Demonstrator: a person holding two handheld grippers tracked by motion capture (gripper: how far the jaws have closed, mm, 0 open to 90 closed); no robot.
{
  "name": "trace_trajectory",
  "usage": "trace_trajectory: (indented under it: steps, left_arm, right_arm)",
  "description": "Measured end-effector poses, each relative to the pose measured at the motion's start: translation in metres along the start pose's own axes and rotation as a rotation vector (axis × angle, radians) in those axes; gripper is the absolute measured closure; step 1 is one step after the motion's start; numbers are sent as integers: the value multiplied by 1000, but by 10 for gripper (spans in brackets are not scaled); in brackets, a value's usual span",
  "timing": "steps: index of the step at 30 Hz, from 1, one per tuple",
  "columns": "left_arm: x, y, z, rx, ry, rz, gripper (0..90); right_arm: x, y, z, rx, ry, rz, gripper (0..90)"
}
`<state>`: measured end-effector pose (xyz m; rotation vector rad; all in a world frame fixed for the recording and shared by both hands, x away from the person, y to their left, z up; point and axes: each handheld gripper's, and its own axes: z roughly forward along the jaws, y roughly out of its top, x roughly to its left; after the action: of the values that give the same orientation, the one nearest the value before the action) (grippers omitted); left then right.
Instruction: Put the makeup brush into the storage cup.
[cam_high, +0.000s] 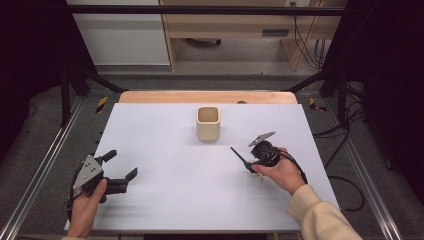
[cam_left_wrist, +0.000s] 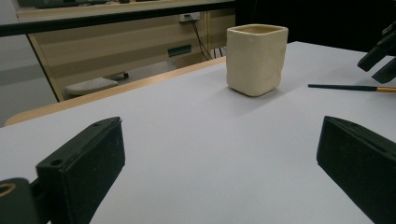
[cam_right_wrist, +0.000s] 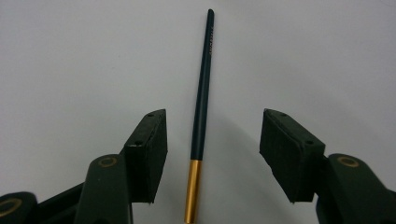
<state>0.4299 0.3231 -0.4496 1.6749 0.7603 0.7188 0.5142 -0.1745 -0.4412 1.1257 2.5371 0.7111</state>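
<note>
I am lowering my right hand-held gripper (cam_right_wrist: 212, 140), jaws half open and touching nothing, around the dark paintbrush (cam_right_wrist: 204, 100) lying on the white desk (cam_high: 165, 150) near the cream cup (cam_high: 208, 123), centring its handle to avoid rolling it away.

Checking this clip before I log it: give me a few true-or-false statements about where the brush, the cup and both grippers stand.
1. The right gripper has the brush between its jaws, with gaps on both sides. True.
2. The brush stands inside the cup. False: it lies flat on the table, apart from the cup.
3. The left gripper is shut on the cup. False: its jaws are wide apart with nothing between them, well short of the cup.
4. The cup stands upright. True.
5. The brush has a gold band next to its dark handle. True.
</note>
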Motion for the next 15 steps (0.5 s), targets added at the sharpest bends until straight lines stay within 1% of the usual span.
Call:
trace_trajectory:
  steps: [8, 10, 11, 13, 15]
  left_arm:
    - [0, 0, 0, -1, 0, 0, 4]
    - [0, 0, 0, 0, 0, 0, 4]
    - [0, 0, 0, 0, 0, -1, 4]
    - [0, 0, 0, 0, 0, 0, 4]
    - [0, 0, 0, 0, 0, 0, 4]
  right_arm:
    - [0, 0, 0, 0, 1, 5, 421]
    - [0, 0, 1, 1, -1, -2, 421]
    - [0, 0, 1, 13, 3, -1, 427]
    - [0, 0, 1, 16, 1, -2, 434]
    - [1, 0, 2, 22, 3, 0, 458]
